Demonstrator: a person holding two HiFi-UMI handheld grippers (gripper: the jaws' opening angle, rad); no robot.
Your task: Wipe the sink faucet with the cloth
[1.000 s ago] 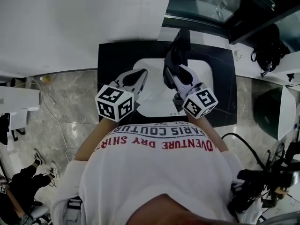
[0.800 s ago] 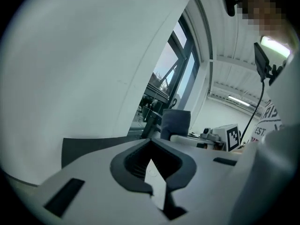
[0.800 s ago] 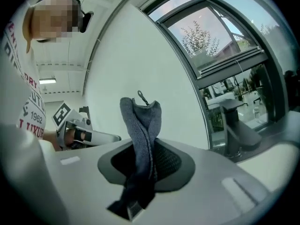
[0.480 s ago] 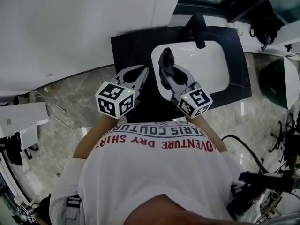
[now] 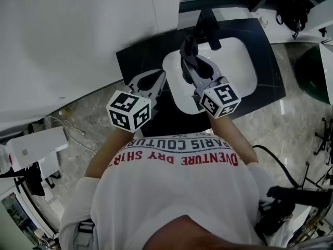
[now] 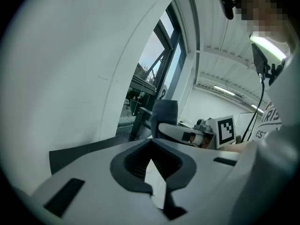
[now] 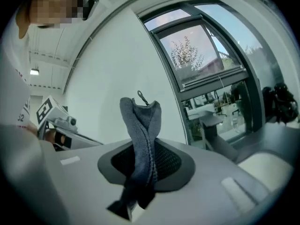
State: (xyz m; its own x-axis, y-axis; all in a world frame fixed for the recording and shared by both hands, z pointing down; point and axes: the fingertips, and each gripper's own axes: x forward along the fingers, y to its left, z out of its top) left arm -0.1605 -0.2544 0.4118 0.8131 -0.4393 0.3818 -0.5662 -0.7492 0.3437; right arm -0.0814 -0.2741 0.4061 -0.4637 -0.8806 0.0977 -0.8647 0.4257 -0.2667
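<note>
Dark counter [image 5: 139, 61], sink [image 5: 240, 61] — right tongs [image 5: 187, 61] pinching cloth [image 7: 140, 130]

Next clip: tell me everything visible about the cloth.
The cloth is dark blue-grey, knitted-looking fabric, bunched and twisted into a narrow roll, with a small loop at its top. The right tool is shut on its lower part; the rest stands free beyond the jaws, above the white sink, just short of the dark faucet.
</note>
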